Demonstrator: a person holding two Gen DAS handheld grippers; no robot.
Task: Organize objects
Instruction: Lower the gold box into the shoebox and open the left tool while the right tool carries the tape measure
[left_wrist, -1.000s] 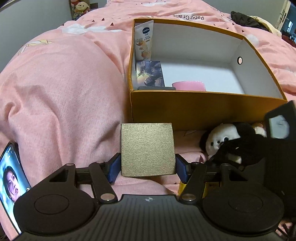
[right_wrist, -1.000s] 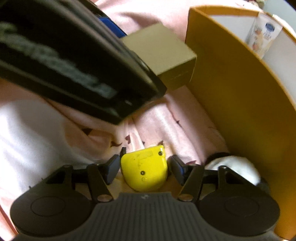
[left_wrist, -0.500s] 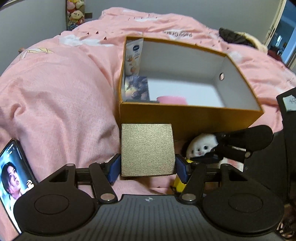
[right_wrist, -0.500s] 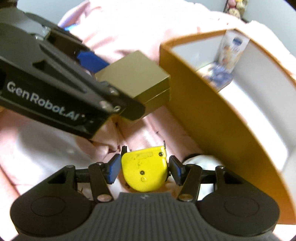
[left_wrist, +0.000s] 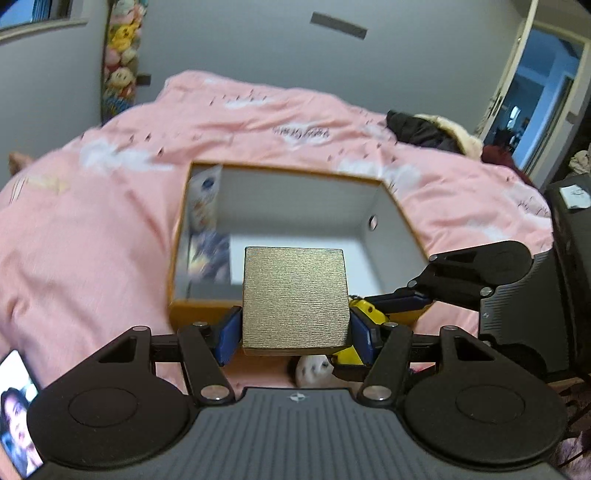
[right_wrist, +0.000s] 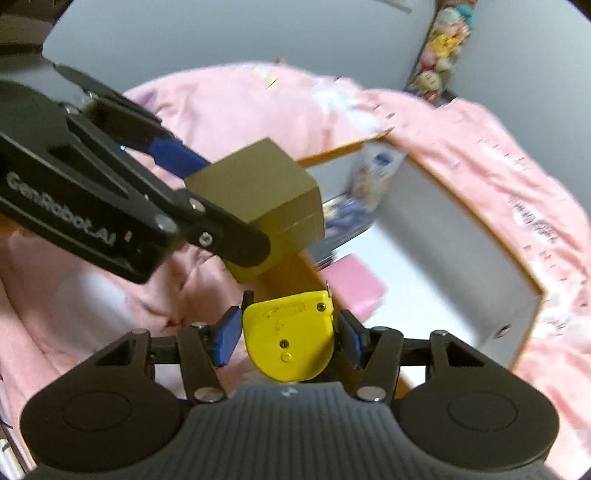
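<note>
Two loaded grippers, left (left_wrist: 295, 328) clamping gold box (left_wrist: 294, 297), right (right_wrist: 288, 334) clamping yellow case (right_wrist: 290, 336), beside orange bin (right_wrist: 532, 291).

Both grippers' fingers (left_wrist: 231, 332) clamped, raised side-by-side

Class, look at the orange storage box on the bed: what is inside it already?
Inside the orange box: a lotion tube upright in one corner, a printed card or booklet beside it, and a pink block. The gold box in the left gripper hides part of the floor.
</note>
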